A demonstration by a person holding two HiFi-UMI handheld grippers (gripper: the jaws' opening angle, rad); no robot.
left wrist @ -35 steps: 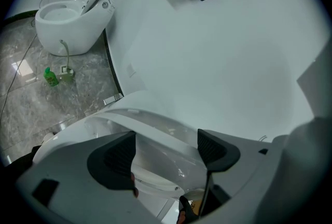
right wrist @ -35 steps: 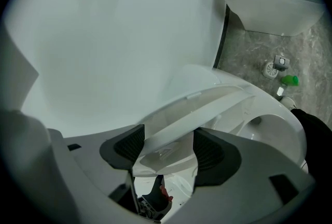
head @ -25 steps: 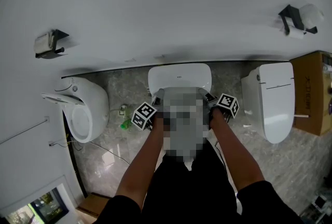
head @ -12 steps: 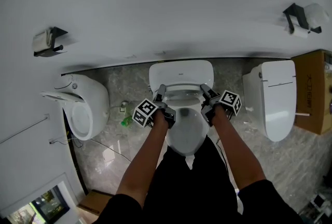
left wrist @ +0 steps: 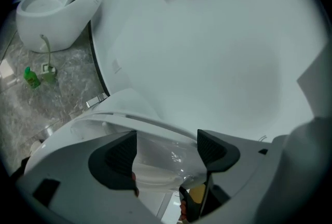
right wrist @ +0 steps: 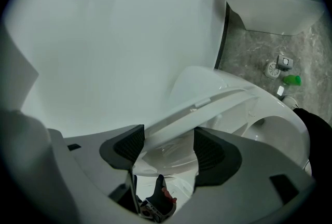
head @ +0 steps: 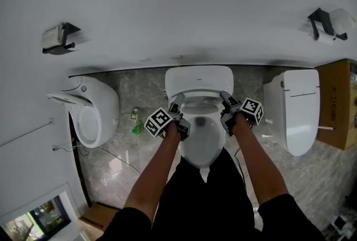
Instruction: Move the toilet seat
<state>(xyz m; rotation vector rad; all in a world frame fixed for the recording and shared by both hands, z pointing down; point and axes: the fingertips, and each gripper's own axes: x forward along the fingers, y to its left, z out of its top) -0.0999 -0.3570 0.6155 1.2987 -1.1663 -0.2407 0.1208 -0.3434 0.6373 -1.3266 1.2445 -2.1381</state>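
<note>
The left gripper (head: 177, 101) and right gripper (head: 225, 98) each pinch one side of the white plastic toilet seat (right wrist: 223, 99), which is tilted above the white ceramic bowl (head: 202, 142). Just beyond the fingertips the toilet's white rounded back part (head: 198, 77) stands against the wall. A small green bottle (head: 136, 131) lies on the floor outside the left fingers.

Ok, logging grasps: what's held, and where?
The toilet seat: left gripper on its left side rim, right gripper on its right side rim.
</note>
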